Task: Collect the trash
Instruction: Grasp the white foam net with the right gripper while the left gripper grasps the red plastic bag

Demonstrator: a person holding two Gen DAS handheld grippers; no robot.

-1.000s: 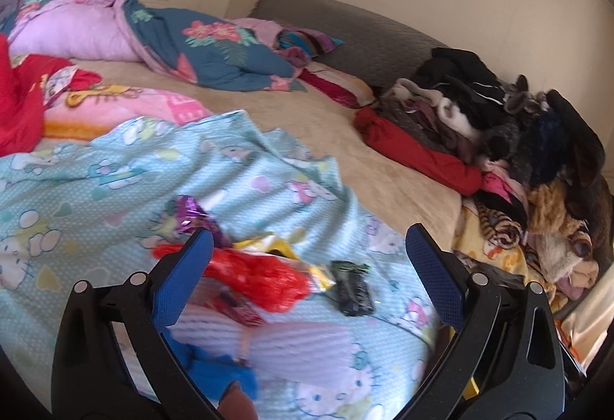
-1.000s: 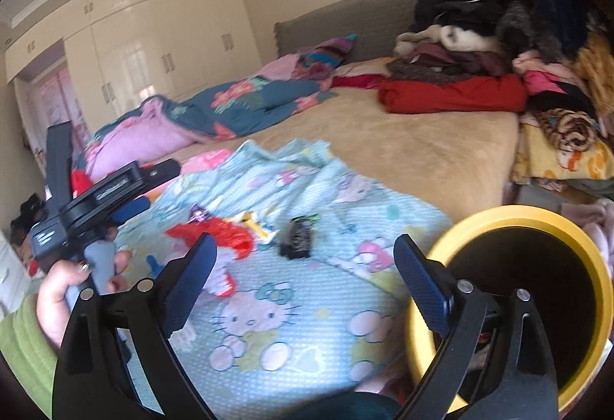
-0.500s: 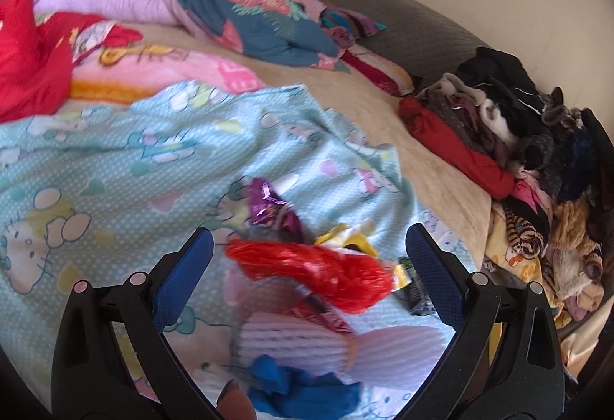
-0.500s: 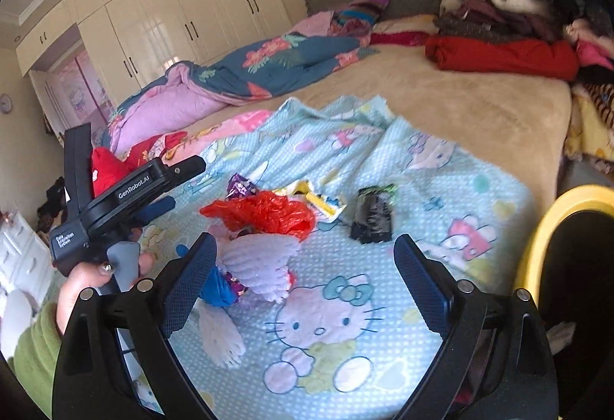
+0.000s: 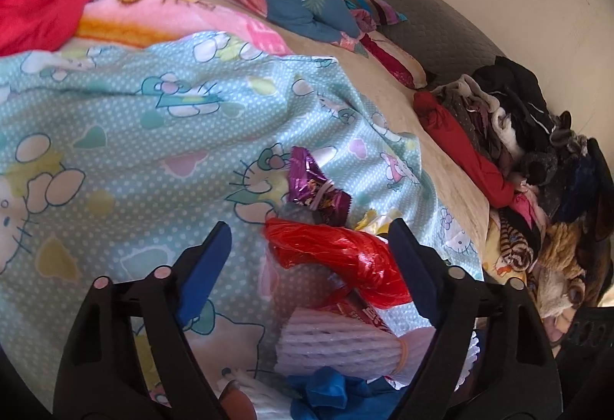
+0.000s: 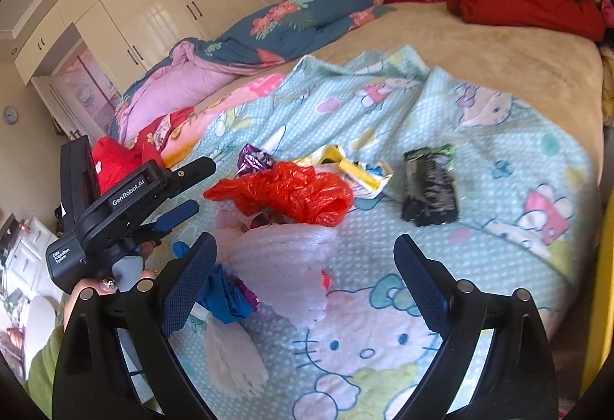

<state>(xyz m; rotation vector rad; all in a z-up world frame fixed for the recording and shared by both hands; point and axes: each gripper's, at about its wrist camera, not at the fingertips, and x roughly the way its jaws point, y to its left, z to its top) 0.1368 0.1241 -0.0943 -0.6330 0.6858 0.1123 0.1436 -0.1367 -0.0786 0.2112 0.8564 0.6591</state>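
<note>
Trash pile (image 6: 284, 197) on blanket; left gripper (image 5: 307, 251) closing around red bag, untouched; right gripper (image 6: 305, 262) released.

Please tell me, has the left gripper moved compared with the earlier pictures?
Yes. In the right wrist view the left gripper now reaches closer to the red plastic bag on the blanket, its jaws closing.

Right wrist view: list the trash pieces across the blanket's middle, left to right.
Purple wrapper → red plastic bag → yellow wrapper → black-and-green packet.
</note>
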